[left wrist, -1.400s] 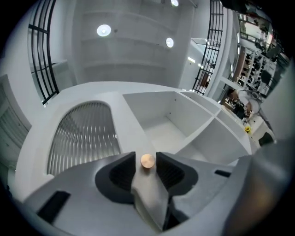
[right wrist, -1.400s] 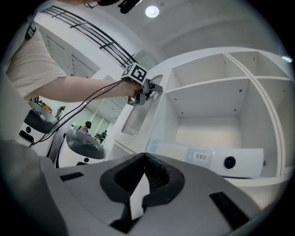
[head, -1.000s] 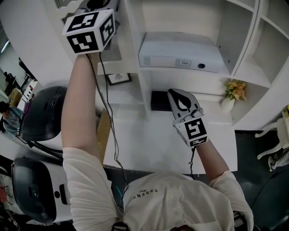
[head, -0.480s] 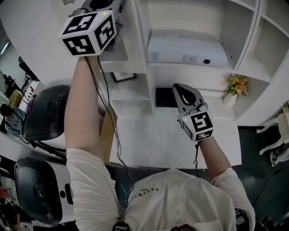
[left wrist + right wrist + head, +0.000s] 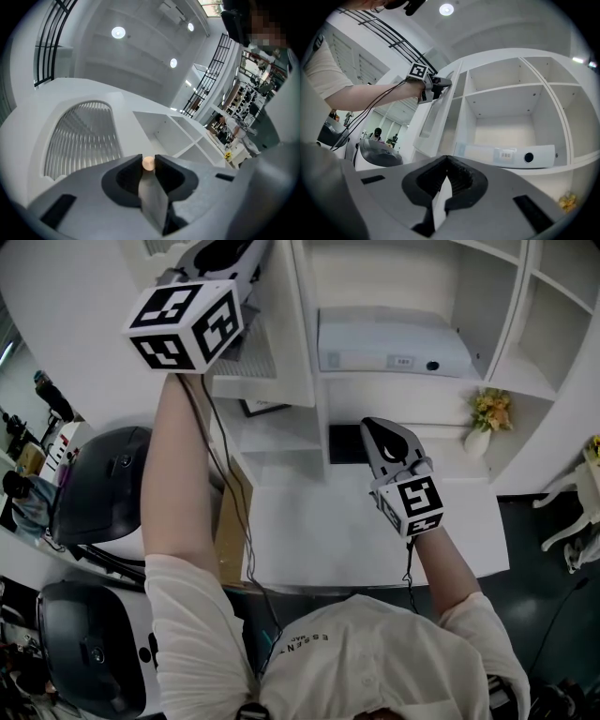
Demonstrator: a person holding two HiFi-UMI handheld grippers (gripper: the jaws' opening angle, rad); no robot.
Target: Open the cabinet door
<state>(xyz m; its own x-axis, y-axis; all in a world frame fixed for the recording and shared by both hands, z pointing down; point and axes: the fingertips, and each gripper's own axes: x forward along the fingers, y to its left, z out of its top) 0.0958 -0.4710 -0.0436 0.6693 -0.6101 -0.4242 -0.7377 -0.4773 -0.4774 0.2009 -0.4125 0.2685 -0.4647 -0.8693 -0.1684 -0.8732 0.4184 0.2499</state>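
The white cabinet door [image 5: 292,343] with its ribbed glass panel [image 5: 82,136] stands swung out from the shelving. My left gripper [image 5: 242,257] is raised at the top left and is shut on the door's small tan knob [image 5: 148,162]. In the right gripper view the left gripper [image 5: 439,83] shows at the top edge of the door [image 5: 433,117]. My right gripper [image 5: 384,439] hovers over the desk in front of the cabinet. It is shut [image 5: 446,161] with nothing between its pads.
White open shelving [image 5: 543,89] holds a white box file [image 5: 394,345] lying flat. A yellow flower vase [image 5: 489,420] stands lower right. A dark picture frame [image 5: 258,407] and a black item [image 5: 345,443] sit behind the white desk [image 5: 319,531]. Dark rounded seats [image 5: 94,479] are at left.
The door has swung further out from the shelving with my left gripper on its knob. My right gripper has drifted slightly right and up, still shut.
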